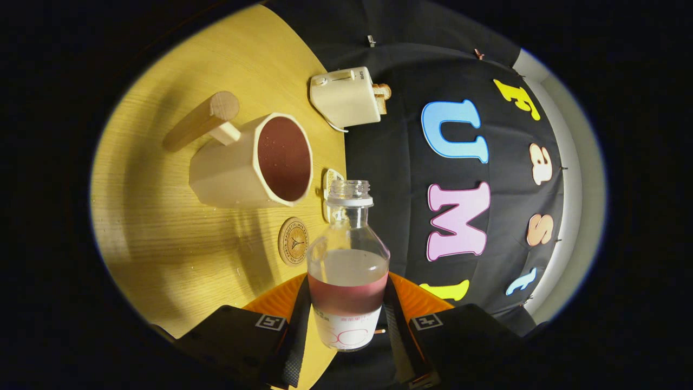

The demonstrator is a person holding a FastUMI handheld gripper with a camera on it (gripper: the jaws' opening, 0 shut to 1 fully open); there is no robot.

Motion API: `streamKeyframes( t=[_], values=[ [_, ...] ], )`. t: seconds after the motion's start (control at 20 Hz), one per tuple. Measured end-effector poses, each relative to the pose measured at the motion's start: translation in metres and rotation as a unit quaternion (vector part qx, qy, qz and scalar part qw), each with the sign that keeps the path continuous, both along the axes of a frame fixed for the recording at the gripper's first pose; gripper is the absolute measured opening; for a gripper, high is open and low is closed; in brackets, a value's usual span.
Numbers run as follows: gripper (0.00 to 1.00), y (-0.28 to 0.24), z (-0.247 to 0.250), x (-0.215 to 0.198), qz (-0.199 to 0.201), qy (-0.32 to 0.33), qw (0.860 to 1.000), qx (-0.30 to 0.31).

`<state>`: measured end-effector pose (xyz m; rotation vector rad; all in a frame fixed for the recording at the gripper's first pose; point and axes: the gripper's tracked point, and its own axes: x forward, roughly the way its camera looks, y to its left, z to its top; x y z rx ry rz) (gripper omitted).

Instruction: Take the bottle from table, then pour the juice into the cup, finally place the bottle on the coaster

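Two fingers (295, 325) are pressing on the lower body of the bottle (348, 271), one on each side, so the gripper (346, 330) is clamped on it right around the label band. The bottle is being held rolled over on its side relative to the table (162, 227), with its open, capless mouth pointing forward, away from the fingers.

Handling-wise, I'd guess it's clear, fairly stiff plastic or glass, smooth and probably a bit slippery. It's only partly full of reddish juice, so it shouldn't be heavy, but the liquid is going to be sloshing and shifting the weight around as it tips. Gripping low like this looks sensible to me: the body is widest there, and the neck is staying free for pouring.

Just beyond the bottle's shoulder, the round coaster (293, 241) is lying on the table. Past that, the pale cup (254, 162) with the wooden handle is already showing dark red inside, so pouring is looking done or nearly so. Farther out, a small cream-colored appliance (346, 97) is sitting near the table's edge.
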<state>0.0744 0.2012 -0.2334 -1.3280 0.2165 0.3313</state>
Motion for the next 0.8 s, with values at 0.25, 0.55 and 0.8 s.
streamKeyframes(
  t=[0.25,0.55,0.8],
  values=[
    [0.69,0.0010,-0.0040,0.0022,0.008,-0.001,1.000,-0.021],
    [0.69,0.0015,-0.0086,0.0058,0.026,-0.001,0.998,-0.053],
    [0.69,0.0005,-0.0115,0.0093,0.032,-0.004,0.997,-0.070]
  ],
)
